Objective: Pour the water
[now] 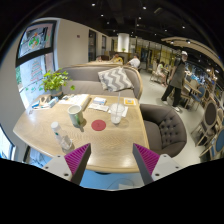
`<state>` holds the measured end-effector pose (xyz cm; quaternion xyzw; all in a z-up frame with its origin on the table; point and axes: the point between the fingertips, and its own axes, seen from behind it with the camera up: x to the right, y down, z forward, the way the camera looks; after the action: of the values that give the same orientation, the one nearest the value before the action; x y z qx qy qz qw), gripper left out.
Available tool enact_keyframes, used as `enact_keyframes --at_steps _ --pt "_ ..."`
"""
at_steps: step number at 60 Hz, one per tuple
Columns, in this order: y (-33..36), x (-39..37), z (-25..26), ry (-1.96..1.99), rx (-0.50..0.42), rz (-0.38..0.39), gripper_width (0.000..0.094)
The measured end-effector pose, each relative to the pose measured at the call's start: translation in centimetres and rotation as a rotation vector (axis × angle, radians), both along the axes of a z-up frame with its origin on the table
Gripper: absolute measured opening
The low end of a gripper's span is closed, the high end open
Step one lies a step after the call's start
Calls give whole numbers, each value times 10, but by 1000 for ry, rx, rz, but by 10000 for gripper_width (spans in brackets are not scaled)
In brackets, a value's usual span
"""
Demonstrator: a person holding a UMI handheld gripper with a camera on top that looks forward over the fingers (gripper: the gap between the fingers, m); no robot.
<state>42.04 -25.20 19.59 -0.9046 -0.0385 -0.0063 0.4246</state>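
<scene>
The gripper (pixel 110 160) hangs open above a wooden table (pixel 105 140), its 2 fingers apart and holding nothing. Beyond them sit a red coaster (pixel 98 125), a glass (pixel 116 116) and a grey armchair (pixel 165 127).

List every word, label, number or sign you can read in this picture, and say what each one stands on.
None can be read.
Poster on the wall: any print is too small to read.
Book on the table: cover is too blurred to read.
Cups and bottle: no label can be made out.
The claw is open, short of them all.
</scene>
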Motion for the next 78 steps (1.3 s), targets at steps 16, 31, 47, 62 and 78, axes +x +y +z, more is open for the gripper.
enact_keyframes --at_steps 16,31,47,62,78 --pt "-25 -60 -43 11 -41 2 854" --pt "-30 -174 -93 87 -61 12 856" --pt "50 -234 -129 98 75 -47 860" --pt "110 -240 -162 64 135 -83 708" --pt "121 -242 -173 58 149 -93 436"
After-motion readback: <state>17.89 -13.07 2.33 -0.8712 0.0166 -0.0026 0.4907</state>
